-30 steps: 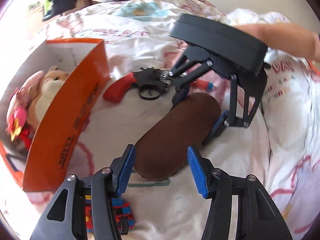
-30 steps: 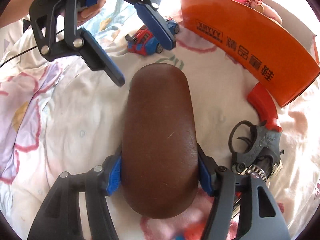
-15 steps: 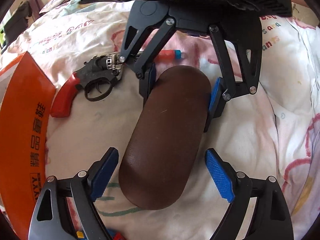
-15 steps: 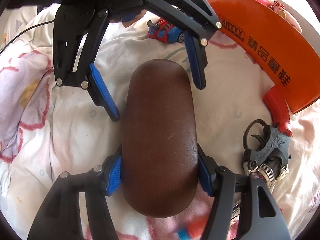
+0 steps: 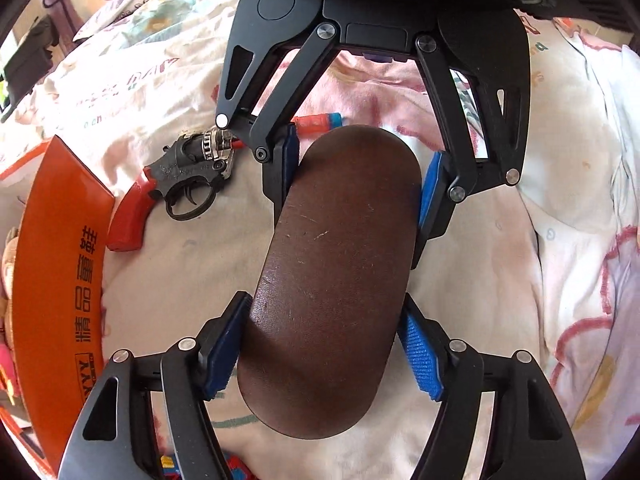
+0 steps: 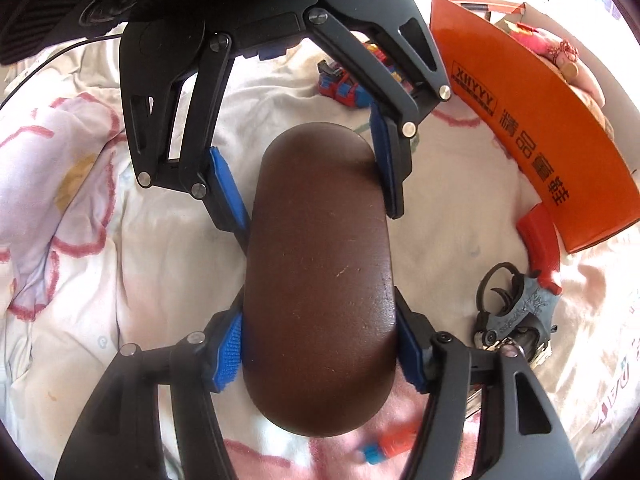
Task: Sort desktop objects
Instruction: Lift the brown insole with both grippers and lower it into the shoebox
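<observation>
Brown case (image 5: pixel 332 272) leather-like, faintly scuffed; quilt (image 5: pixel 560 220) soft cloth; box (image 5: pixel 56 264) glossy card

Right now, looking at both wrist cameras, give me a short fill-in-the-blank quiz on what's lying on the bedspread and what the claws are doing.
1. Both the left claw and the right claw grip the same ____ case.
2. The toy revolver has a ____ handle.
3. The box with printed lettering is ____.
4. The toy revolver lies between the case and the ____.

Missing words: brown; red; orange; box
</observation>
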`<state>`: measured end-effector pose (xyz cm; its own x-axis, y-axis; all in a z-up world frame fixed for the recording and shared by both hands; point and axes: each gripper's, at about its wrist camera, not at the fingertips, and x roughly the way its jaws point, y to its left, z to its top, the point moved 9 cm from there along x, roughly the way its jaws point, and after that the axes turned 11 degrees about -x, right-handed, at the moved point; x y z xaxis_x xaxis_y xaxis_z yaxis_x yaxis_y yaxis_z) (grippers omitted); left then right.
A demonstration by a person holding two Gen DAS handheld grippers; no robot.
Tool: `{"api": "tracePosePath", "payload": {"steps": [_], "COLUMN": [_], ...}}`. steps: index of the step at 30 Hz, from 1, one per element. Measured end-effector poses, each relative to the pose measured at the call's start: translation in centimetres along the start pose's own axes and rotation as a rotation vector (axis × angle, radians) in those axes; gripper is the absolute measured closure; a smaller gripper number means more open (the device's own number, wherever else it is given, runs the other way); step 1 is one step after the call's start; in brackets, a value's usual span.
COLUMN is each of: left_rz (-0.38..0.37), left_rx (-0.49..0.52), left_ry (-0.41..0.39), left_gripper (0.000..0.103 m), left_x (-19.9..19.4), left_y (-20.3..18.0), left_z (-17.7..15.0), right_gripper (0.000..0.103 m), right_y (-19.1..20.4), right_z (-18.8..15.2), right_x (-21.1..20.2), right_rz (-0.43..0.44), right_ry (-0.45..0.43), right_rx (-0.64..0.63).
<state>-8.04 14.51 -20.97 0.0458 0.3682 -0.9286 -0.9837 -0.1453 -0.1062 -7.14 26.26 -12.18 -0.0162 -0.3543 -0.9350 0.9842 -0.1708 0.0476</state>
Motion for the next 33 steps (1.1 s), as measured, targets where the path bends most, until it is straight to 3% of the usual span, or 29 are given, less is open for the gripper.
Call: {"api": "tracePosePath", "payload": {"steps": [6, 9, 11, 16, 17, 19, 21, 26, 33], "left_rz": [0.052, 0.084, 0.103, 0.146, 0.152, 0.166, 0.174, 0.187, 0.175], "left_rx": [0.014, 0.012, 0.007, -0.001, -0.001, -0.002, -0.010, -0.047, -0.110], "left_ry": [-0.019, -0.030, -0.039, -0.056, -0.055, -0.055, -0.061, -0.076, -0.066], "left_gripper": [0.034, 0.034, 0.034, 0.034, 0.034, 0.034, 0.034, 0.034, 0.033], "left_x": [-3.9, -6.3, -6.1, -9.0, -9.6, -11.3, -12.2, -12.9, -11.4], "left_y": [-0.7, 0.5, 2.1, 5.3, 6.0, 7.3, 9.0, 14.3, 20.8], "left_z": [0.5, 0.7, 3.2, 4.9, 5.0, 5.0, 5.2, 5.6, 4.8], "right_gripper": [0.040, 0.040, 0.041, 0.040, 0.040, 0.040, 0.040, 0.040, 0.038], "right_y": [-0.2, -0.8, -1.3, -3.6, -4.7, -9.4, -8.2, -11.4, -17.8], "right_z": [2.4, 3.9, 4.9, 8.0, 8.9, 12.2, 15.3, 18.4, 19.1], "right_x": [-3.8, -6.2, -7.8, -10.8, -10.6, -5.9, -3.2, -1.0, 2.4], "right_rz": [-0.037, -0.059, -0.074, -0.103, -0.110, -0.120, -0.126, -0.142, -0.144], "right_ry": [0.007, 0.009, 0.011, 0.002, 0.003, 0.009, 0.012, 0.026, 0.024], "right_rx": [-0.045, -0.071, -0.087, -0.114, -0.119, -0.130, -0.133, -0.146, -0.139]}}
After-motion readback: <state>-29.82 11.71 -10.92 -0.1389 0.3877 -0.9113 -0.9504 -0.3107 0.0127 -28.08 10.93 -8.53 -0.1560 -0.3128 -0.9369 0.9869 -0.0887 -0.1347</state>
